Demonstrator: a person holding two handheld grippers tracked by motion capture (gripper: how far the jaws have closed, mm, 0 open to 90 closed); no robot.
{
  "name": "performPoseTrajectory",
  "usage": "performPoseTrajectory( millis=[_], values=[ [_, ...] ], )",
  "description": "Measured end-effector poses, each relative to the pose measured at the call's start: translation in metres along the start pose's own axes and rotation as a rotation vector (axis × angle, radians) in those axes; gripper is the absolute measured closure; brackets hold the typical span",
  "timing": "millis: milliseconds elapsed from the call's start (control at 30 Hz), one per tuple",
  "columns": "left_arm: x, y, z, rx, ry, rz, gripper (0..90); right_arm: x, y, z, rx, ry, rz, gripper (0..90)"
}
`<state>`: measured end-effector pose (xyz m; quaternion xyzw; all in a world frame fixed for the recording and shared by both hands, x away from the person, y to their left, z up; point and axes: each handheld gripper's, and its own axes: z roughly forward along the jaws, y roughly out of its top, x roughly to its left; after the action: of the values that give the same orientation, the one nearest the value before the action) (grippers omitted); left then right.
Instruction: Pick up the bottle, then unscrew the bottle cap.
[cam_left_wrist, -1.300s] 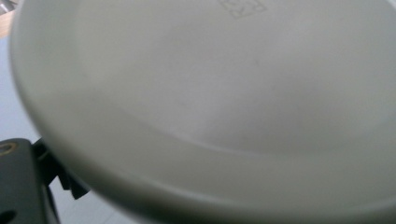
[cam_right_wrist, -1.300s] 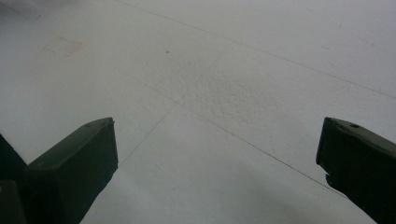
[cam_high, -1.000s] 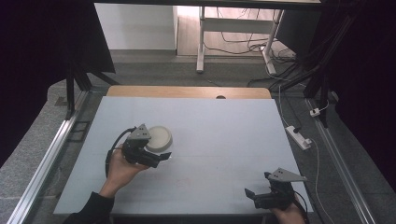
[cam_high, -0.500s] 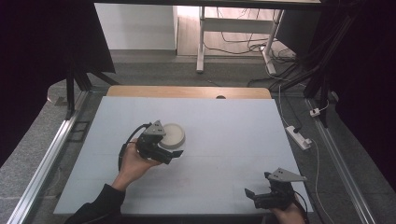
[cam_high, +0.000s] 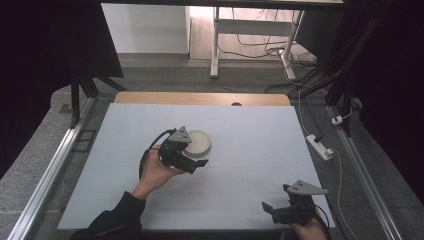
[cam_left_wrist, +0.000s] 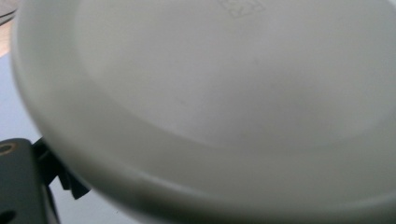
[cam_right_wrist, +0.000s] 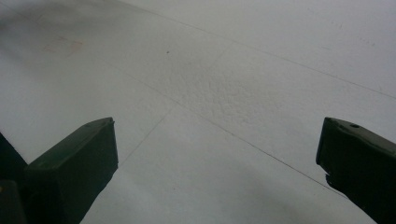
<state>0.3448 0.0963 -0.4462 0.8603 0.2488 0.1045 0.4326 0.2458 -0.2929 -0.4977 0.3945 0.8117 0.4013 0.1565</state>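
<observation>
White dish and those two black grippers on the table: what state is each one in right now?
White dish: round and shallow, at mid-table beside the left gripper, very close before its camera; whether it is gripped cannot be told.
Left gripper: held in a hand by the dish, jaws parted.
Right gripper: jaws wide open with nothing between them, low over the table's near right edge.
</observation>
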Motion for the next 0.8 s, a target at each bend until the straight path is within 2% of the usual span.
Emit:
performPoseTrajectory(
  millis=[800],
  values=[
    [-0.0018,-0.0043,0.0057,0.002,-0.015,-0.005,7.2,0.0007,0.0005,-0.0008,-0.009,0.001,-0.008,0.0]
  ],
)
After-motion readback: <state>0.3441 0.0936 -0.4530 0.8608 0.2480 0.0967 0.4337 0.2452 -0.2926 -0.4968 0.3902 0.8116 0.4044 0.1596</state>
